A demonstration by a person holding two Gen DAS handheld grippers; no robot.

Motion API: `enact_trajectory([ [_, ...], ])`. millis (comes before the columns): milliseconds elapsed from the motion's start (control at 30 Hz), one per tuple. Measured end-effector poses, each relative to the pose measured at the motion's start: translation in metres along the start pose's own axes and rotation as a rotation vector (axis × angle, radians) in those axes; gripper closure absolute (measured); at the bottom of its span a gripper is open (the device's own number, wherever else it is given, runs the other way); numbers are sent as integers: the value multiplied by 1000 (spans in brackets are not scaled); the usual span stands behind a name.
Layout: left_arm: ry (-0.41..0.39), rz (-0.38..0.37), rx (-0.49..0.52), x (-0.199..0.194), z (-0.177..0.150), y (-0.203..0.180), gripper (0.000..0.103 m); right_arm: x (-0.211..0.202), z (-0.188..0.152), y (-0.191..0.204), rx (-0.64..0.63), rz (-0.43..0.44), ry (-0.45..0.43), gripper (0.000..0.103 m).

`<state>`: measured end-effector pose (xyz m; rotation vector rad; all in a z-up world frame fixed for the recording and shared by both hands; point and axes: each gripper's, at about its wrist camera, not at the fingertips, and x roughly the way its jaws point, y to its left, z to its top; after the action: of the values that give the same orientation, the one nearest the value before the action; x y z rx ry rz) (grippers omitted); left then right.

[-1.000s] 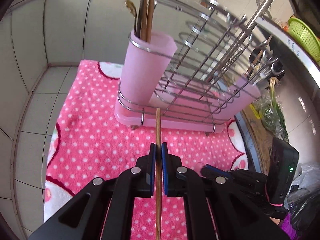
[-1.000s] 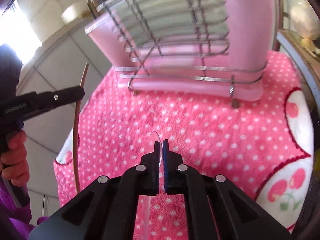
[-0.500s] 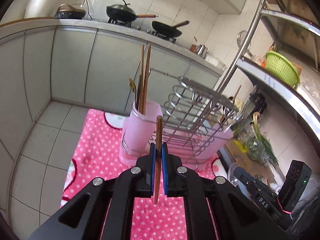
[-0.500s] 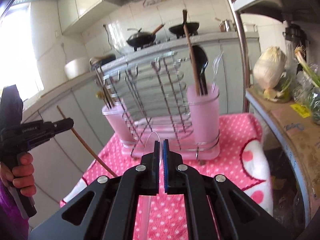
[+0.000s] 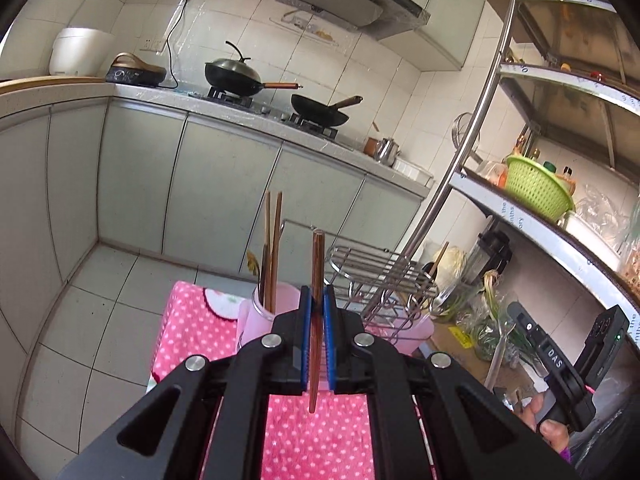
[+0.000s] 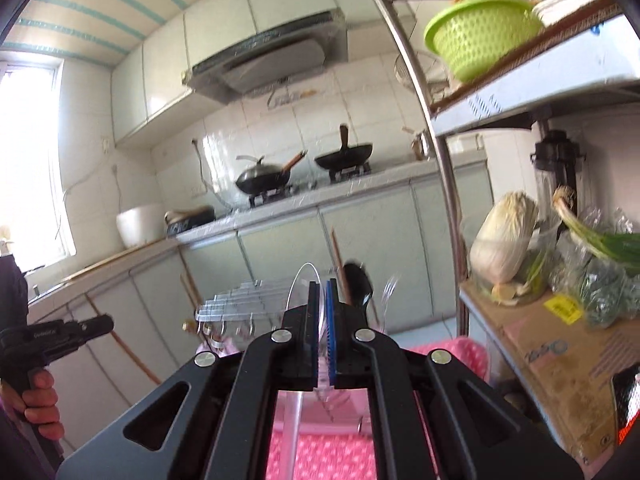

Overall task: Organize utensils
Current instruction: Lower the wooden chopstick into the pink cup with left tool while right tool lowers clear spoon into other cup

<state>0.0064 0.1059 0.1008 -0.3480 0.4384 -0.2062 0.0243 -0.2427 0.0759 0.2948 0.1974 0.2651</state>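
Both views now take in the kitchen wall, stove and hood, where a second ago the pink cloth and rack base filled them; rack and cloth sit lower in each picture.

Left claw: blue ribbed pads clamped on one brown wooden chopstick, straight, slender, upright, its tip standing above the pads and its lower end showing beneath them.

Right claw: pads pressed tight on one clear plastic spoon, thin and glossy, rounded bowl rising above the pads, handle hanging below.

Dish rack: one, chromed wire, ribbed, just beyond the left claw, on a pink white-dotted fleecy cloth under both claws.

Pink holder: one translucent plastic cup at the rack's near end, left of the left claw, with several upright wooden sticks.

Stove beyond: two black pans. Shelf to the right: one green perforated basket.
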Motion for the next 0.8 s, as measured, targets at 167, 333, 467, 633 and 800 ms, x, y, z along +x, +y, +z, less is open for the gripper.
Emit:
enact_trajectory([
  [167, -40, 1, 12, -10, 17, -1, 98, 2, 24, -5, 3, -49, -102, 100],
  [333, -98, 17, 26, -21, 45, -4, 98, 13, 37, -5, -20, -100, -177, 100],
  [467, -147, 27, 49, -27, 68, -8, 98, 28, 44, -4, -46, -115, -207, 100],
  [633, -177, 55, 77, -15, 90, -11, 98, 48, 49, -4, -85, -124, -228, 100],
  [800, -167, 92, 87, 13, 95, -9, 98, 68, 46, -8, -116, -150, -264, 100],
])
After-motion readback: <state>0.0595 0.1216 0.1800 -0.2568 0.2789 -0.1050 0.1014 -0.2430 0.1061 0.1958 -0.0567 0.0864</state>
